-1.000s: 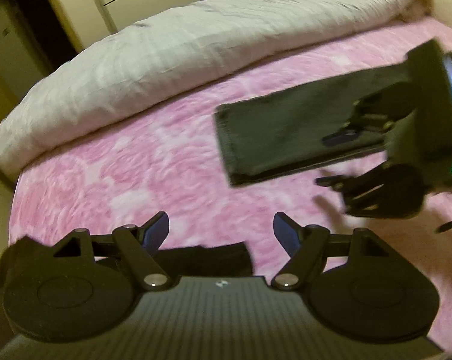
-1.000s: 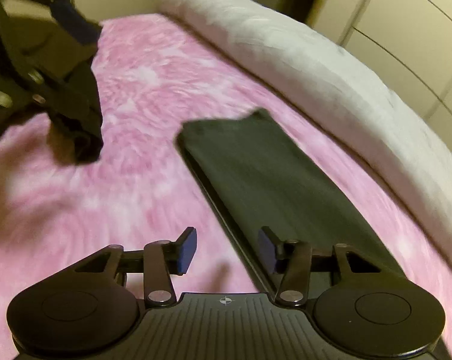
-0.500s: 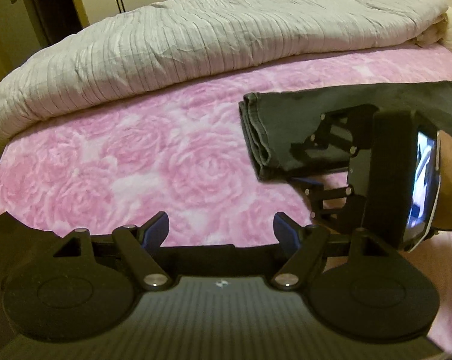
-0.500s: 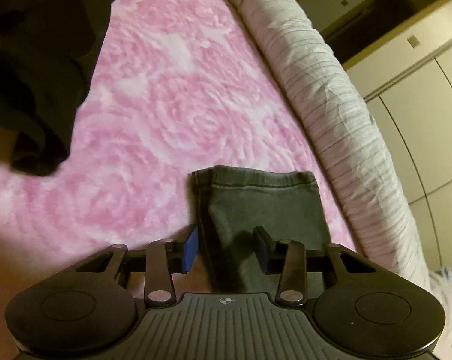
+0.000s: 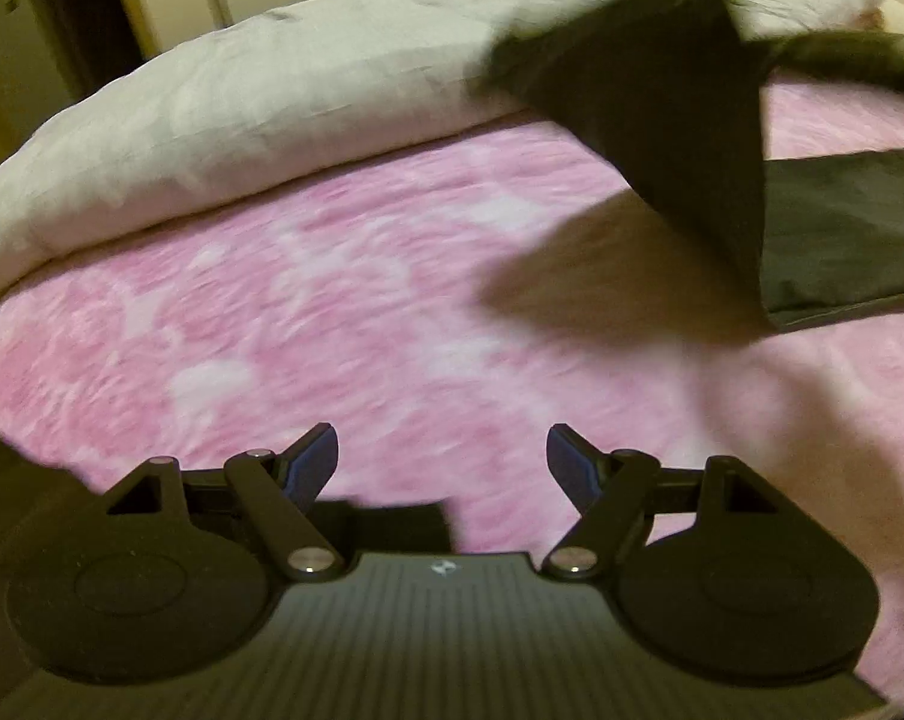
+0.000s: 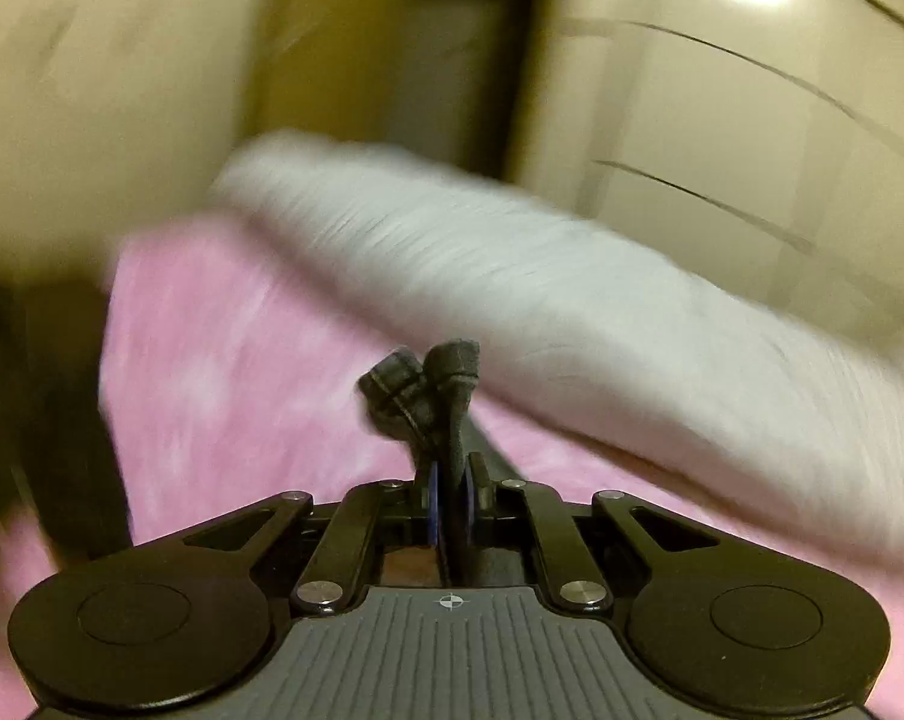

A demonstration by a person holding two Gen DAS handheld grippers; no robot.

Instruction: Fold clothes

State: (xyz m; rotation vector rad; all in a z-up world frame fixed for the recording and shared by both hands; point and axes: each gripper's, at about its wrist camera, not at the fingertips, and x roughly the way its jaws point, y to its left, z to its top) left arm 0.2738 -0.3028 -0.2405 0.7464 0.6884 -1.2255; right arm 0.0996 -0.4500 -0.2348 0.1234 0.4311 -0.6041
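My right gripper (image 6: pixel 449 498) is clamped on the hem end of the dark trousers (image 5: pixel 835 240); its jaws have just been closing, and the bunched hem sticks out beyond the pads in the right wrist view. From the left wrist view I see that end lifted off the bed, hanging as a dark flap at the upper right, while the rest of the trousers lies flat on the pink blanket (image 5: pixel 308 324) and runs off the right edge of the picture. Their long axis lies roughly side to side across the bed, parallel to the rolled grey duvet (image 5: pixel 260 96) behind them. My left gripper (image 5: pixel 441 463) is spread wide with nothing between its fingers; it hovers over bare blanket, well apart from the trousers, which lie ahead of it and off to its right. So the right hand is the nearer one and already has the cloth. As I judge it, the coming move is to carry the lifted end along that long axis and lay it over the flat part, with the left hand free to pin or square the far end. Both views are blurred, and I can read no brand, label or writing on the cloth or anywhere else; only a small emblem shows on each gripper body.
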